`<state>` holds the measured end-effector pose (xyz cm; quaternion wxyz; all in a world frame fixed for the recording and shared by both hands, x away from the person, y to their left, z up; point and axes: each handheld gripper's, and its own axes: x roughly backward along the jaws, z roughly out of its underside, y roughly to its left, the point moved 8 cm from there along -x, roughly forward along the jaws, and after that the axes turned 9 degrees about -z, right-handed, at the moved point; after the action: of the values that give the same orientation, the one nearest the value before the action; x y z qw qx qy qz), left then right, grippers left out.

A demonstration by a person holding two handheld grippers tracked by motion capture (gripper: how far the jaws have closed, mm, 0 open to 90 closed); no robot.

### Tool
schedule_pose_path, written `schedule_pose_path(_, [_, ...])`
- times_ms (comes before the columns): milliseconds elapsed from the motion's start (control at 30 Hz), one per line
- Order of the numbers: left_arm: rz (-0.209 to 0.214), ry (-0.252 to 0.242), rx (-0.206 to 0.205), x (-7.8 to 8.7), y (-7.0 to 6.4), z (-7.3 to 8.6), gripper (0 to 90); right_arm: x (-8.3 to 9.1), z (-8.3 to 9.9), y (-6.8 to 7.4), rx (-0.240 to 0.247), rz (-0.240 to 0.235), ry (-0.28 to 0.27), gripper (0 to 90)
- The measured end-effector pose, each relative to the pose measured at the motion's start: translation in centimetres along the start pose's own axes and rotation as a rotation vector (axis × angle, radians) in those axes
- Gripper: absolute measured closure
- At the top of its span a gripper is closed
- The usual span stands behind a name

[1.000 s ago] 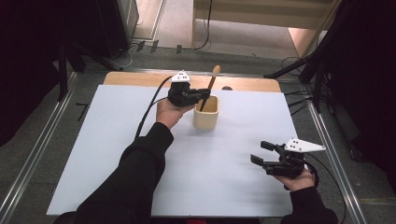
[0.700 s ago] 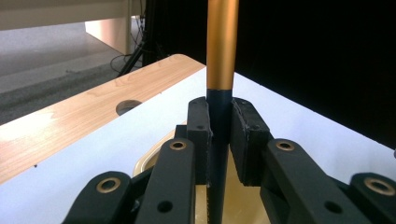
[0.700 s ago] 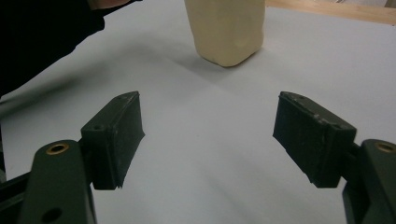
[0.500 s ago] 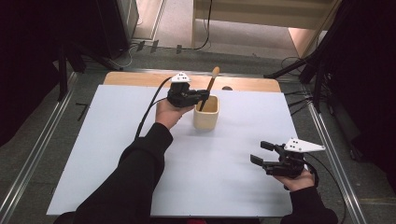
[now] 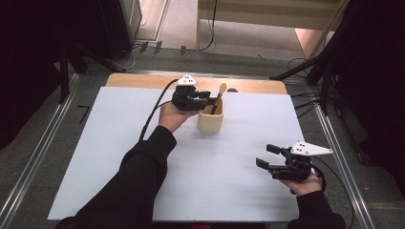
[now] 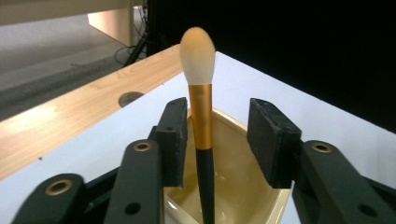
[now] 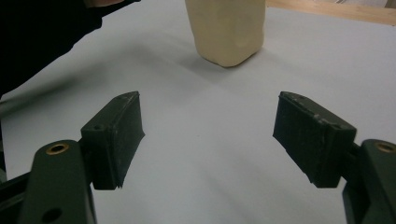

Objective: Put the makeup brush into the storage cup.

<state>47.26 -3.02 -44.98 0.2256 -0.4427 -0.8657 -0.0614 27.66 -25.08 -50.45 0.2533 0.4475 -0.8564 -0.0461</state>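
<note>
Two spread jaws of the left gripper (image 6: pixel 217 140) are being lined up around the light, stiff brush (image 6: pixel 201 116) standing in the cup (image 6: pixel 233 186), gold ferrule probably being the safest grab spot, soft bristles best avoided.

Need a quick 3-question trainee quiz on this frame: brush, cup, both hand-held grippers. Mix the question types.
1. True or false: the left hand-held gripper is clamped on the makeup brush.
2. Where does the brush stand? A) flat on the white mat B) upright in the cream cup C) in the right hand-held gripper
3. Fill in: in the right gripper view, the jaws are ____ with bare white mat between them.

Key: 1. False: its jaws stand apart around the brush's handle, with a clear gap on one side. 2. B. 3. open.
</note>
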Motion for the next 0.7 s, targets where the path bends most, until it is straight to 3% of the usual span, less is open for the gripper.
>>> schedule_pose_path(133, [0.002,-0.001,0.009,0.4,0.1,-0.2,50.7,0.0,0.0,0.0,0.0,0.0,0.0,24.7])
schedule_pose_path(700, [0.054,0.055,-0.036,2.8,-0.5,-0.4,39.0,-0.1,0.0,0.0,0.0,-0.001,0.0,24.7])
